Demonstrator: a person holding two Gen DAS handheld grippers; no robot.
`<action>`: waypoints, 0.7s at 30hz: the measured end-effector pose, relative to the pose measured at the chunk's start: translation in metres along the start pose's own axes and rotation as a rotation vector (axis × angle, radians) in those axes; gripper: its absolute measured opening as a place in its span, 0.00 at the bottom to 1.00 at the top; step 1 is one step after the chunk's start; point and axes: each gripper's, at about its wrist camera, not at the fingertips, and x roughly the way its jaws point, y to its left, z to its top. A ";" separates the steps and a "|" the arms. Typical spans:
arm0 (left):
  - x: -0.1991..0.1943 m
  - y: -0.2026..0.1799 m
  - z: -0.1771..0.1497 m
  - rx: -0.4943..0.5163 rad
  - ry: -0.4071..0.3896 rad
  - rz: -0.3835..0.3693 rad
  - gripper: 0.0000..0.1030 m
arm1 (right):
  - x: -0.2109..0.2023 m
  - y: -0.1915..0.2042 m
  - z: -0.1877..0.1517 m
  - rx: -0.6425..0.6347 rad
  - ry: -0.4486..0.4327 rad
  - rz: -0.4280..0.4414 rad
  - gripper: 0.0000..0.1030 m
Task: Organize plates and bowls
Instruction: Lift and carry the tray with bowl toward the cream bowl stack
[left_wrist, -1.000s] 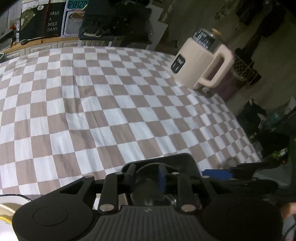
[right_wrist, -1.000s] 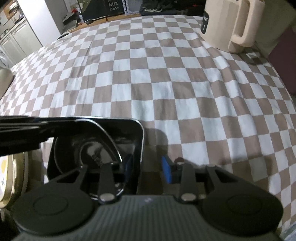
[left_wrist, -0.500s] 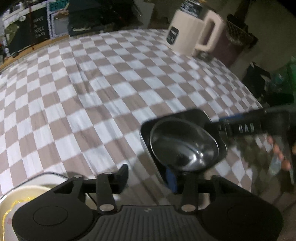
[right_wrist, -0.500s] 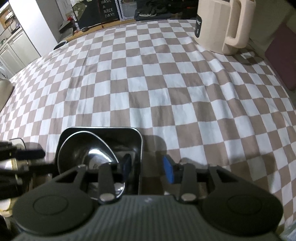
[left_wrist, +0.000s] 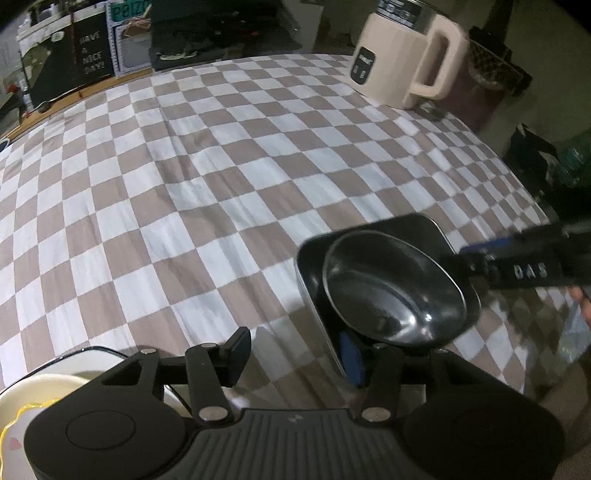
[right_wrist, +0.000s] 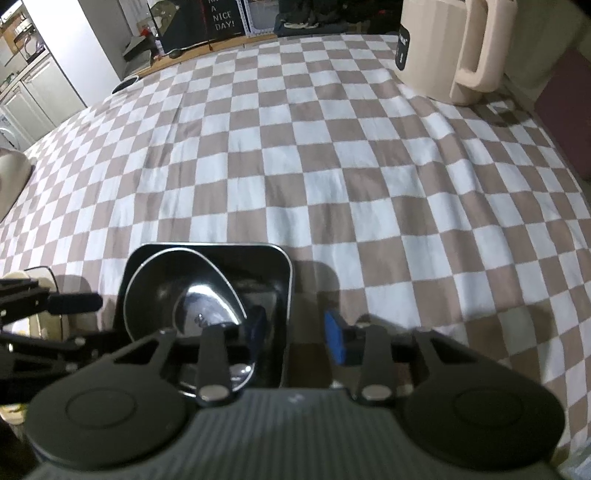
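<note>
Right gripper (right_wrist: 295, 330) closing, jaws straddling right wall of black square tray (right_wrist: 286, 266), pads not yet pressing. Left gripper (left_wrist: 295, 354) released, around tray's left wall. Black bowl (right_wrist: 181, 291) inside tray, at near edge of checkered tablecloth (right_wrist: 332, 166). Cream jug (right_wrist: 439, 48) at far right corner.

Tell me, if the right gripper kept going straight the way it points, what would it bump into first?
Probably the right wall of the black square dish: the right gripper straddles it, jaws closing, one finger inside beside the black bowl, one outside. Beneath lies the checkered cloth. Depth is hard to judge.
</note>
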 end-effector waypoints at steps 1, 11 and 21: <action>0.001 0.001 0.001 -0.010 -0.003 0.001 0.51 | 0.001 0.000 0.000 -0.002 0.003 0.005 0.28; 0.008 0.022 0.006 -0.205 0.013 -0.148 0.26 | 0.004 0.002 -0.004 -0.045 0.016 0.035 0.11; 0.008 0.025 0.003 -0.277 -0.005 -0.198 0.11 | 0.005 -0.005 -0.005 -0.014 0.024 0.041 0.12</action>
